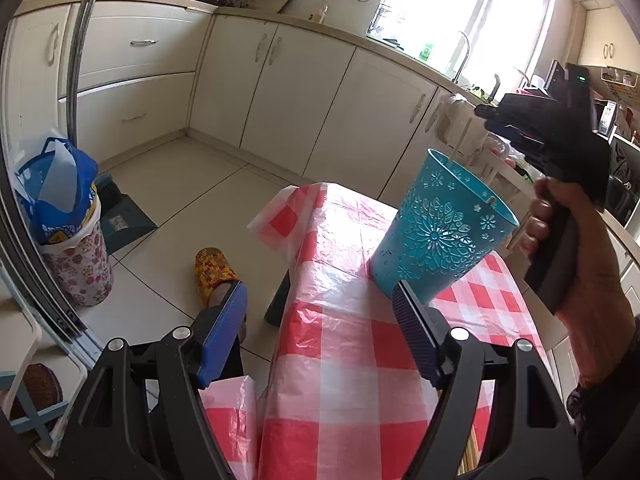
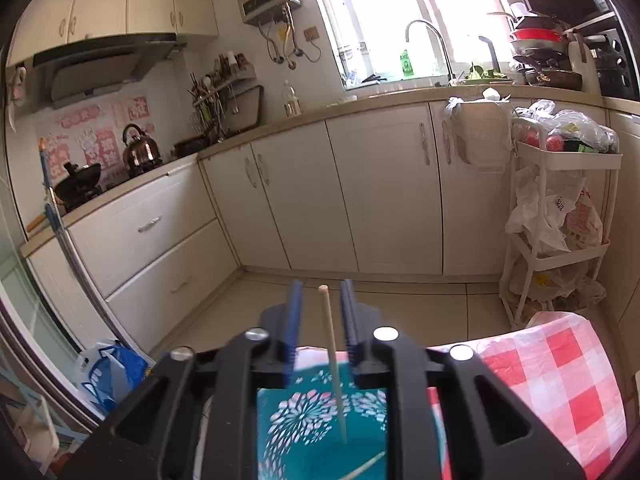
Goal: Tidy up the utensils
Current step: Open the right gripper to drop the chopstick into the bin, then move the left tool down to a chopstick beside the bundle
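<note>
While the left gripper [image 1: 320, 320] hangs low over the near end of the table [image 1: 344, 360] with its blue pads spread wide and nothing between them, the teal cup [image 1: 440, 232] stands just past its right pad, toward one o'clock, on the red-and-white checked cloth and close to the table's far edge. That is the first risk: should this gripper swing right or push forward, the pad could nudge the light cup's base and tip it or slide it off the edge. Further right, at about two o'clock from the cup, a hand [image 1: 576, 248] holds the right gripper [image 2: 322, 292] above the cup's mouth. In the right wrist view its pads stand narrowly apart, with a thin pale chopstick [image 2: 332, 356] upright between them, touching neither as far as I can tell; its lower end is down in the cup's interior [image 2: 320, 452], where another stick [image 2: 364, 468] lies slanted at about five o'clock. I judge the chopstick is released into the cup. The danger here is in pulling away: if the gripper draws off sideways rather than straight up, a pad could catch the stick's top, lever it out, or drag the cup over with it.
</note>
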